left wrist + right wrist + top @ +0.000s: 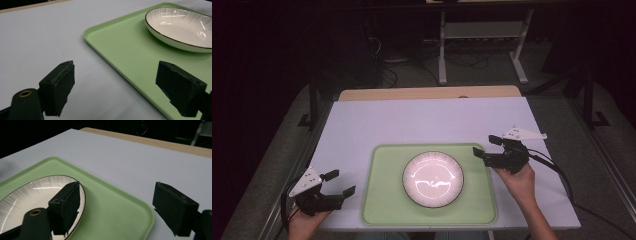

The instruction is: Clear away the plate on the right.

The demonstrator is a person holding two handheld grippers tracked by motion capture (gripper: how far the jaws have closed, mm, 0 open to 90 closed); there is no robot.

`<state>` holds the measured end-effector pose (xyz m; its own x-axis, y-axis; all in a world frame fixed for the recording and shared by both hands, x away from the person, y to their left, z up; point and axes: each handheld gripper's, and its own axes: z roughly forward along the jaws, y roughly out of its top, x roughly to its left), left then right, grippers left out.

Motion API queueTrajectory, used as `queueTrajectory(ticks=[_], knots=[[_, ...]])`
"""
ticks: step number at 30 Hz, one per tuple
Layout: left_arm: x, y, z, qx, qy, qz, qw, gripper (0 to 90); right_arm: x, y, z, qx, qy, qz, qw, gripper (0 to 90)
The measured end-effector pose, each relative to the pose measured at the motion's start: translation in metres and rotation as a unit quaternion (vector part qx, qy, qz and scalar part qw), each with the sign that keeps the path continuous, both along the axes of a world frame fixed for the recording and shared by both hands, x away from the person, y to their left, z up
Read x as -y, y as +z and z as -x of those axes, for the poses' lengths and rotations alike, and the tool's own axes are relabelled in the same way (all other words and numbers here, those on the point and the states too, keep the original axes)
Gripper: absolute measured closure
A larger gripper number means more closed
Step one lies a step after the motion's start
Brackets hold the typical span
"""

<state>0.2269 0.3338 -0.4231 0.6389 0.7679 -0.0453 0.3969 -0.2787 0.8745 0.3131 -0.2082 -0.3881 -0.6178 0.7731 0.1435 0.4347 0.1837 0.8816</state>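
A white ribbed plate (433, 179) with a thin dark rim sits in the middle of a pale green tray (382, 200) on the white table. My right gripper (488, 145) hovers open over the tray's far right corner, nothing between its jaws. In the right gripper view the plate (30, 195) lies left of the jaws and the tray (115, 212) spreads below my right gripper (117, 207). My left gripper (339, 182) stands open just left of the tray, jaws empty. The left gripper view has my left gripper (125, 85) astride the tray's near edge (117, 55), with the plate (180, 27) beyond.
The white sheet (432, 120) covers the table, with a strip of bare wood (427, 93) at the far edge. Cables trail from both grippers. Beyond the table lie a dark floor and a white desk frame (482, 45).
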Motion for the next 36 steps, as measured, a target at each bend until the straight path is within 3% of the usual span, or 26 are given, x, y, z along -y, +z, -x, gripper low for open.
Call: queueTrajectory(ticks=[15,36], knots=[[0.003,-0.001,-0.001,-0.005,-0.004,-0.003,1.0000,15.4,0.034,0.001,0.013,0.032,-0.025,0.011,0.9991,19.4],[0.004,-0.001,-0.001,-0.009,-0.006,-0.005,0.9999,15.4,0.065,-0.014,0.036,0.039,-0.051,0.026,0.9976,18.4]])
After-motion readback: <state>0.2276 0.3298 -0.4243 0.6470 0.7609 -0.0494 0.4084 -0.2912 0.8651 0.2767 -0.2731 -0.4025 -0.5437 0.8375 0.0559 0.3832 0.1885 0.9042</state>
